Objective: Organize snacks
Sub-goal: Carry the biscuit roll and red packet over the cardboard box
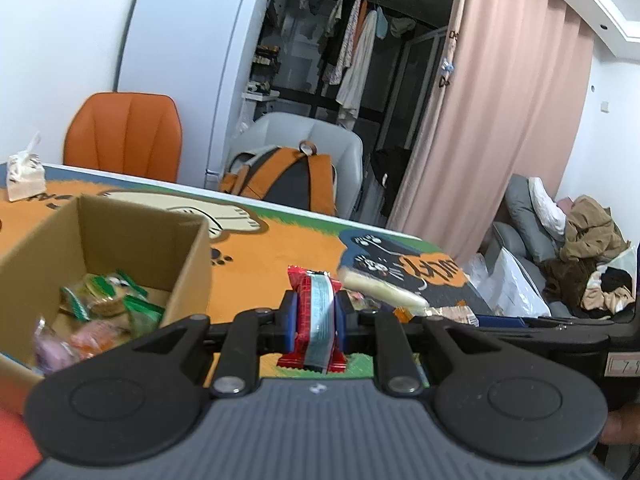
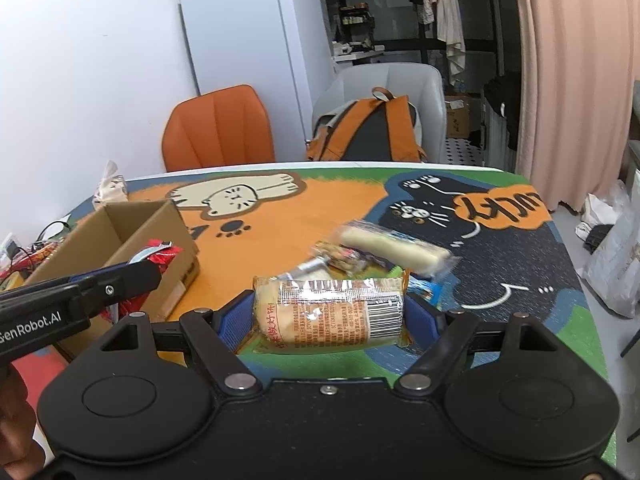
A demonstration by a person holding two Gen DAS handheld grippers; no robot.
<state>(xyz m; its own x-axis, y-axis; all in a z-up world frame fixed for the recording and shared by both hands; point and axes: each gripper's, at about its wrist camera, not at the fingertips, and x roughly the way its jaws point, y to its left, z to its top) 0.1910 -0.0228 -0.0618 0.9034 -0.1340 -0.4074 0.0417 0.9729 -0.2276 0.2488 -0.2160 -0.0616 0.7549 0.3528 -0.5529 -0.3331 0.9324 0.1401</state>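
Left gripper (image 1: 316, 316): jaws narrow, clamped on red snack packet (image 1: 317, 320), blue pads pressing both flat sides, packet upright between them. Held just right of cardboard box (image 1: 120, 236), above its rim level, near the box's right wall as seen by the right wrist camera.

Right gripper (image 2: 330, 314): jaws wide, gripping rice cracker pack (image 2: 332, 312) crosswise, blue pads against both ends, barcode face up. Held right of the box, well clear of it, over the cartoon cat table mat (image 2: 304, 208).

Box: open top, flaps upright, sitting on mat's left part. Inside, per left wrist view: green-wrapped biscuits (image 1: 108, 300), pink and orange small packets (image 1: 84, 340), partly blurred.

Loose on mat, right of box: long pale cream-coloured roll in clear wrap (image 2: 394, 250), lying over the black cat print; small mixed-nut bar (image 2: 338, 256) touching its left end; blue-edged wrapper (image 2: 424, 288) half hidden behind cracker pack. All three between cracker pack and mat's far edge.

Beyond box, far left corner of mat: tissue pack (image 1: 24, 176). Left of box in right wrist view: cables and clutter, too small to name.

Behind table: orange chair (image 1: 124, 136), grey chair (image 2: 384, 92) carrying orange-grey backpack (image 2: 372, 132), white fridge (image 1: 188, 64). Farther right of box: pink curtain (image 1: 496, 112), sofa with heaped clothes (image 1: 580, 248).

Left gripper's body crossing directly in front of box in right wrist view, masking its near wall.
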